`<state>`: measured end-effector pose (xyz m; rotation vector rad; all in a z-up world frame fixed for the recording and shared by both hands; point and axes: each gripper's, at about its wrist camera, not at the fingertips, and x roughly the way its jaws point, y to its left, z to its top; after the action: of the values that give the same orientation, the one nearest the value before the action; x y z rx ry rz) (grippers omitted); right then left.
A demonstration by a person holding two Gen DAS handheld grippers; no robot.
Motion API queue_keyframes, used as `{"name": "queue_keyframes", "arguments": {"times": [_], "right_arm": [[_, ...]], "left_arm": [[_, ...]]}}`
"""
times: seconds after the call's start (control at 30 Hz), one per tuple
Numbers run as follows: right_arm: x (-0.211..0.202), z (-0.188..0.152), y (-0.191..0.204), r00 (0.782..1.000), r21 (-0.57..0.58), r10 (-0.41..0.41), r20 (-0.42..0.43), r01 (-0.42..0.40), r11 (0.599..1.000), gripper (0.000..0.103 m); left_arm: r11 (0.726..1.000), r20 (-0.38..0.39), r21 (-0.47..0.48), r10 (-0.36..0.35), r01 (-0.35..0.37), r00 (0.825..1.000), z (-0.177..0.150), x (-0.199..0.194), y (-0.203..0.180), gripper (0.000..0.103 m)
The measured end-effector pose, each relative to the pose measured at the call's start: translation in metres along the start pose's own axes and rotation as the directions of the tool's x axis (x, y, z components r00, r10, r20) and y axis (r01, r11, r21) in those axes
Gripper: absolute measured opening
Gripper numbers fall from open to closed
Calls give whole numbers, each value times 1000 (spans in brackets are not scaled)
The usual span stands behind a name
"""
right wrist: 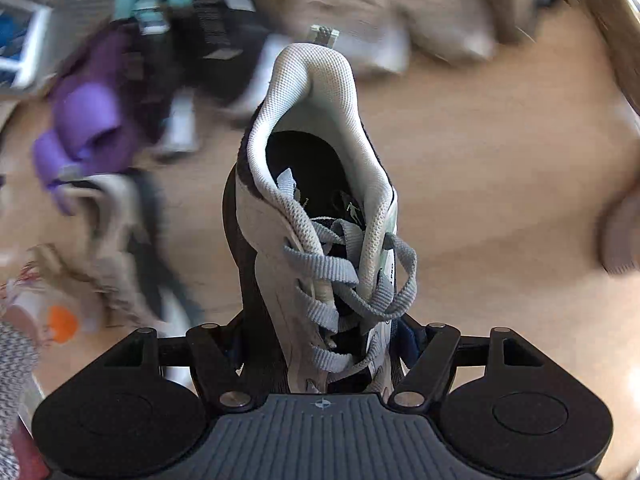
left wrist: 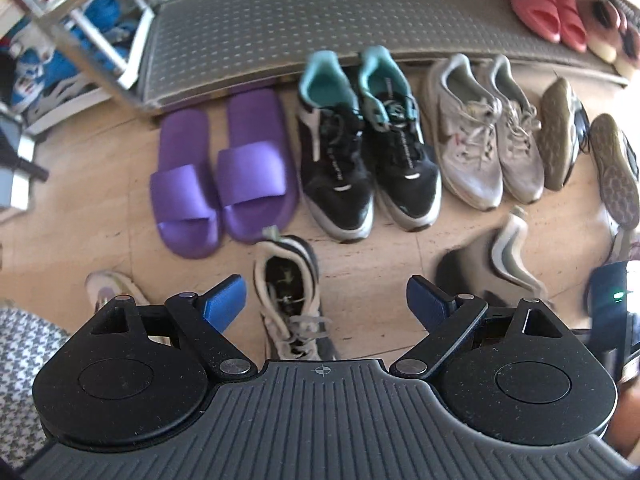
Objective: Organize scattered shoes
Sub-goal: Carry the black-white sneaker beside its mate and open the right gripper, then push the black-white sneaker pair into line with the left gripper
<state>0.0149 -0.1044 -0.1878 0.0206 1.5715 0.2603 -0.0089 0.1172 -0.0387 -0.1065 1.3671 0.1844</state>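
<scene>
Purple slides (left wrist: 224, 172), black sneakers with teal lining (left wrist: 368, 148), beige sneakers (left wrist: 484, 132), coral slides (left wrist: 548, 6) upper right, white-grey laced shoe (right wrist: 320, 216).

Both wrist views face down, sharing purple slippers (left wrist: 224, 172).

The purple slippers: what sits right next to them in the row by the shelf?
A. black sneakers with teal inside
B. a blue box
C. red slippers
A: in the left wrist view the black sneakers stand right beside the purple slippers.
</scene>
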Motion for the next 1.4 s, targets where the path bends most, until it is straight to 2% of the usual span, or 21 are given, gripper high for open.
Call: {"name": "queue_keyframes", "arguments": {"times": [0.07, 0.1, 0.13, 0.2, 0.37, 0.5, 0.6, 0.67, 0.7, 0.77, 0.83, 0.9, 0.93, 0.97, 1.1, 1.17, 1.2, 1.3, 1.4], "right_arm": [[4, 6, 24, 998, -72, -17, 62, 21, 997, 72], [9, 7, 33, 997, -109, -44, 60, 50, 993, 75], [14, 7, 40, 997, -135, -65, 47, 71, 988, 86], [27, 2, 43, 997, -146, -77, -13, 74, 986, 86], [29, -5, 16, 996, -95, -31, -79, 23, 995, 86], [26, -18, -7, 997, -59, -24, -74, 19, 998, 87], [27, -22, -13, 994, -27, 67, -86, -70, 997, 87], [31, -22, -6, 991, -71, 111, -72, -116, 991, 87], [35, -22, 5, 991, -129, 122, -56, -129, 983, 87], [44, -21, 24, 994, -218, 106, -38, -112, 970, 90], [62, -20, 46, 998, -304, 57, -23, -61, 951, 90], [76, -19, 57, 999, -335, 28, -22, -33, 942, 88], [81, -19, 59, 1000, -343, 16, -24, -24, 939, 81], [86, -19, 62, 1000, -347, 8, -28, -18, 938, 67], [89, -20, 69, 1000, -370, -8, -17, 1, 929, 61], [86, -19, 73, 1000, -369, 18, 17, -10, 929, 54], [84, -17, 76, 999, -359, 27, 29, -15, 933, 54], [86, -18, 87, 999, -341, -16, 45, 31, 940, 57], [85, -13, 88, 1000, -304, -14, 19, 19, 952, 66]], "left_arm": [[1000, 2, -6, 0, 0, 1000, -2, -1, 6, 91], [1000, 1, -7, 2, -2, 1000, -2, -1, 9, 91], [1000, -4, -10, 6, -6, 1000, -3, 1, 11, 91], [1000, -17, -19, 17, -17, 1000, -4, 4, 16, 91], [1000, -9, -28, 13, -14, 1000, -2, 1, 18, 91], [1000, -23, -11, 11, -12, 1000, -2, 3, 10, 91], [1000, -26, -11, 6, -6, 1000, 0, 2, 8, 91], [1000, -20, -15, 7, -7, 1000, 1, 1, 8, 91], [1000, -19, -16, 7, -8, 1000, 2, 1, 8, 91], [1000, -15, -27, 15, -16, 1000, 4, 1, 12, 91], [999, -19, -46, 23, -24, 1000, 5, 2, 18, 91], [997, -22, -68, 21, -22, 1000, 5, 2, 25, 91], [996, -22, -82, 18, -20, 1000, 5, 2, 28, 91], [995, -21, -96, 14, -16, 1000, 6, 1, 31, 91], [992, -15, -124, -2, 0, 1000, 11, -1, 42, 91], [993, -11, -122, -8, 7, 1000, 12, -2, 43, 91], [993, -10, -119, -9, 8, 1000, 12, -3, 44, 91], [994, -20, -109, -2, 0, 1000, 12, -1, 44, 91], [997, -36, -80, 6, -9, 999, 12, 6, 40, 91]]}}
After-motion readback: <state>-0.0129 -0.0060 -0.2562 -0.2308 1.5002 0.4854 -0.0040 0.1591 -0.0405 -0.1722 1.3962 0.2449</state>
